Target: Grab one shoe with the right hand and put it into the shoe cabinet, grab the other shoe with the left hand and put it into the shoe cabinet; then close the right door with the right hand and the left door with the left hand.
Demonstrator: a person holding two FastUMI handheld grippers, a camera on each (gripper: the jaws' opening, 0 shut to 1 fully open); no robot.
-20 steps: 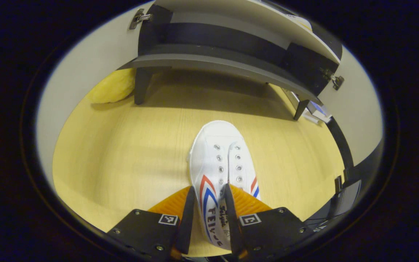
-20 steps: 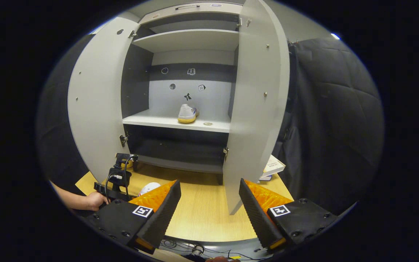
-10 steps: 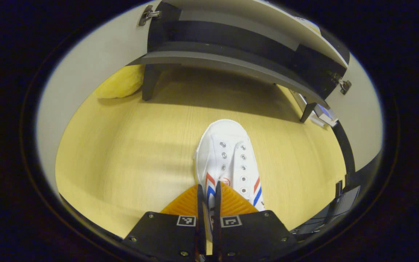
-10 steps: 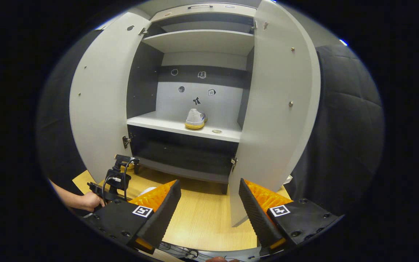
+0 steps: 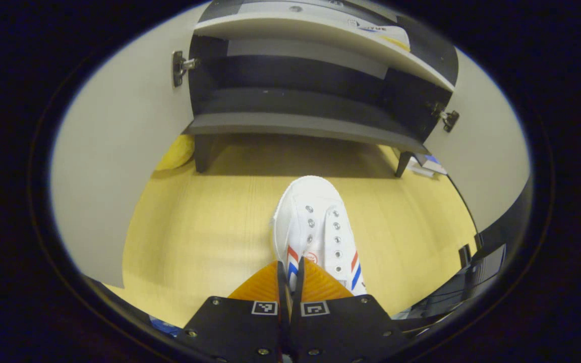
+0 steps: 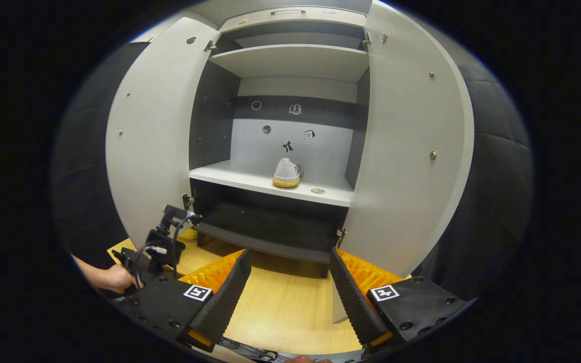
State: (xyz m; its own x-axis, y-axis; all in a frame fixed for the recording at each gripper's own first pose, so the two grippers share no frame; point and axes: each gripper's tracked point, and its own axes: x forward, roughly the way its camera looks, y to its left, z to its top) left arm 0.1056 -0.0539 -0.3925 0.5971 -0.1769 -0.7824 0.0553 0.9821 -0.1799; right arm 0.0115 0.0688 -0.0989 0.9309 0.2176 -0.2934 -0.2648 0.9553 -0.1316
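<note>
While the right gripper [image 6: 288, 290] hangs open before the shoe cabinet [image 6: 290, 166], the left gripper [image 5: 289, 297] pinches the white canvas shoe's [image 5: 315, 227] heel collar: light, soft, likely droops toe-down.

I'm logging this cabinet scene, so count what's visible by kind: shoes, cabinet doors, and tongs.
Shoes: 2, one on the shelf, one pinched by the left tongs
Cabinet doors: 2, left and right, both open
Tongs: 2, left, right
Total: 6
</note>
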